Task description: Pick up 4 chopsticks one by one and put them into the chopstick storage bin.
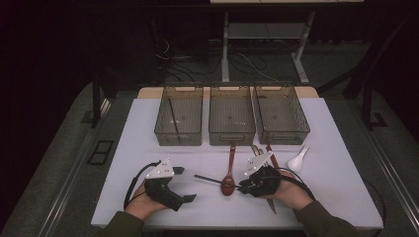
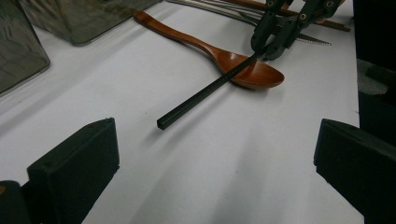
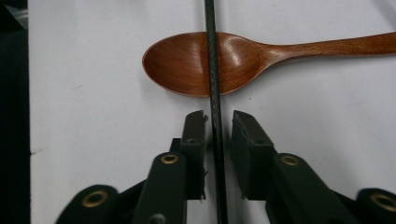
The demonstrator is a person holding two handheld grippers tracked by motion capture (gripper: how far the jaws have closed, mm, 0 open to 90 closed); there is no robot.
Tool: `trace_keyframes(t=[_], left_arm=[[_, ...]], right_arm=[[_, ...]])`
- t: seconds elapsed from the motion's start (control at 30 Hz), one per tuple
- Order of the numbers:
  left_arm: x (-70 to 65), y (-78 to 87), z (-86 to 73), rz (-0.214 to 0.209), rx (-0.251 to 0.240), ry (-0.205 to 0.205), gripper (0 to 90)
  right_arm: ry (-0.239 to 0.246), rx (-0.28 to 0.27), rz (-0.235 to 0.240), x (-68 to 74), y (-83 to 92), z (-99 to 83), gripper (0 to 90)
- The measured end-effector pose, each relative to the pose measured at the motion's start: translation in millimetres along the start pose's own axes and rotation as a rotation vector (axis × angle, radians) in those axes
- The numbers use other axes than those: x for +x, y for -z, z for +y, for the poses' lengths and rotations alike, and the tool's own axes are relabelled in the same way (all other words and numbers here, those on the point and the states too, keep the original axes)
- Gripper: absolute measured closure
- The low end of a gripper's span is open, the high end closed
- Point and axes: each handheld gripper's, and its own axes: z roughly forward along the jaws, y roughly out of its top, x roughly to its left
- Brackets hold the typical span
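Thin black square-section chopstick (image 3: pixel 215 70) running lengthwise between right hand-held gripper (image 3: pixel 218 122) pads, narrowly open, not yet clamped; crossing brown wooden spoon (image 3: pixel 205 63).

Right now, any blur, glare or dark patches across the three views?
High view: dim, surroundings near black, the white table is the bright area, no glare. Left gripper view: near jaws soft, wooden spoon and black chopstick sharper, faint shadows. Right gripper view: evenly lit, spoon sharp, slight sheen in its bowl.
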Motion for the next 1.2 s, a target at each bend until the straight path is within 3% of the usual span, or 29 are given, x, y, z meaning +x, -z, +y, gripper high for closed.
trace_keyframes(t=[0.3, 0.57, 0.97, 1.2], left_arm=[[-0.3, 0.4, 0.0, 0.000, -0.001, 0.001, 0.0], [-0.5, 0.8, 0.2, 0.001, -0.003, 0.001, 0.0], [-0.7, 1.5, 0.4, 0.002, -0.007, 0.002, 0.0], [0.1, 2.0, 0.0, 0.003, -0.007, 0.002, 0.0]], right_arm=[[0.037, 0.005, -0.013, 0.3, -0.5, 0.0, 85.0], [0.047, 0.001, -0.002, -0.9, -0.6, -0.4, 86.0], [-0.005, -0.020, 0.015, -5.4, 7.5, -1.1, 86.2], [-0.091, -0.062, 0.004, -9.9, 17.4, -2.6, 86.1]])
